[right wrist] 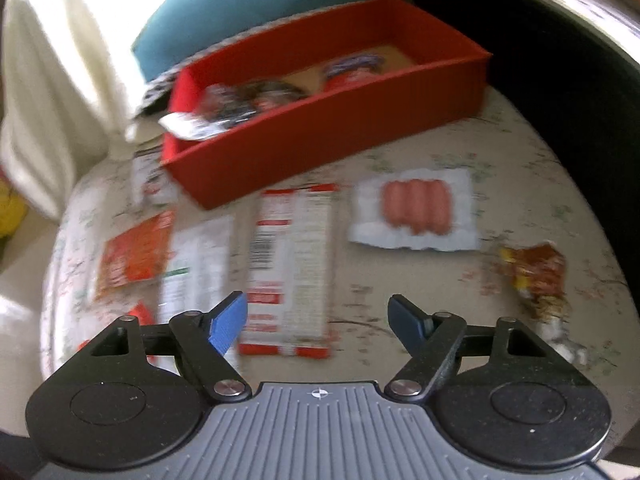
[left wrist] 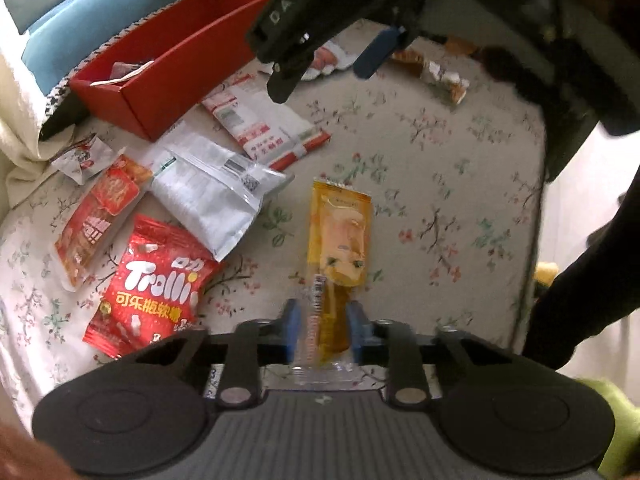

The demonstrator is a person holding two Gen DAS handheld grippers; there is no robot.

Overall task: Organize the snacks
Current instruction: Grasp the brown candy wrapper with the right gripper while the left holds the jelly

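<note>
My left gripper (left wrist: 323, 318) is shut on the near end of a long yellow snack packet (left wrist: 339, 236) that lies on the flowered cloth; its blue pads press the clear end from both sides. My right gripper (right wrist: 318, 320) stands open above the cloth with nothing between its fingers, and in the left wrist view it hangs at the top as my right gripper (left wrist: 328, 68). A red box (right wrist: 320, 112) at the back holds a few packets. Loose snacks lie around: a red Trolli bag (left wrist: 154, 280), a white pouch (left wrist: 212, 196), a red-and-white carton (right wrist: 292, 268) and a sausage pack (right wrist: 416, 208).
An orange-red packet (left wrist: 96, 220) lies left of the Trolli bag. A crumpled brown-yellow wrapper (right wrist: 536, 276) sits at the right. A blue cushion (right wrist: 256, 4) and cream cloth (right wrist: 60, 64) lie behind the box. The table edge curves down the right side. A dark sleeve (left wrist: 588, 272) reaches in at the right.
</note>
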